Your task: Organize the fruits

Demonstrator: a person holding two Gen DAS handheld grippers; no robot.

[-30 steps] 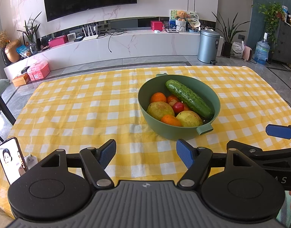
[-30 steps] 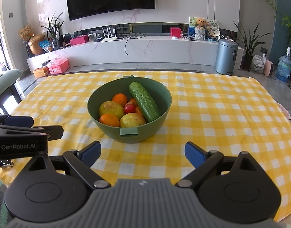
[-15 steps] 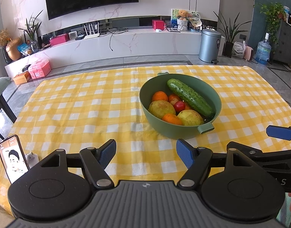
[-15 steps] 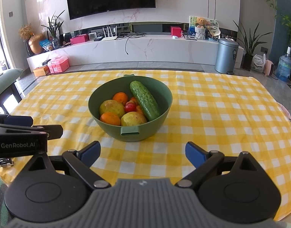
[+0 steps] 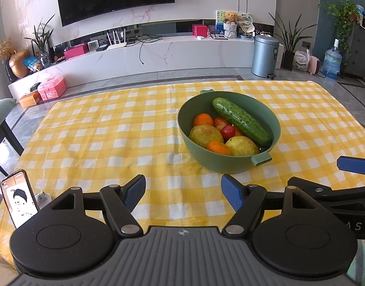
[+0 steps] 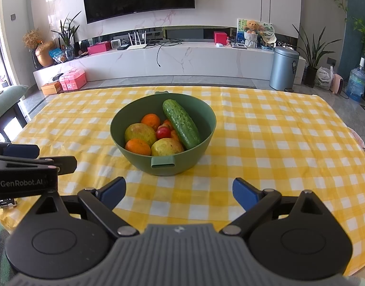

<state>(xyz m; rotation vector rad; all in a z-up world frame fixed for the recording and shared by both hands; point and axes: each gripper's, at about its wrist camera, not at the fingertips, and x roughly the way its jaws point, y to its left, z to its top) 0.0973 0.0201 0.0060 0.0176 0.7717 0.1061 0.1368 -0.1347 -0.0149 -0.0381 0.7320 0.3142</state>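
Note:
A green bowl [image 5: 230, 162] [image 6: 134, 159] stands on the yellow checked tablecloth [image 5: 99, 133] [image 6: 277, 143]. It holds a cucumber [image 5: 240, 121] [image 6: 181, 124], two oranges [image 5: 202, 120] [image 6: 137, 146], two yellow-green pears [image 5: 205, 135] [image 6: 167, 147] and a small red fruit [image 5: 228, 131] [image 6: 163, 132]. My left gripper [image 5: 183, 193] is open and empty, short of the bowl and to its left. My right gripper [image 6: 179, 191] is open and empty, just in front of the bowl. Each gripper also shows at the edge of the other's view.
A phone on a stand [image 5: 18, 197] sits at the cloth's near left corner. Past the table's far edge are a white TV bench [image 6: 182, 57], a grey bin [image 6: 283, 69] and a water bottle [image 5: 331, 63].
Both grippers have eased slightly; the bowl sits a touch further up in both views. Both stay open and empty.

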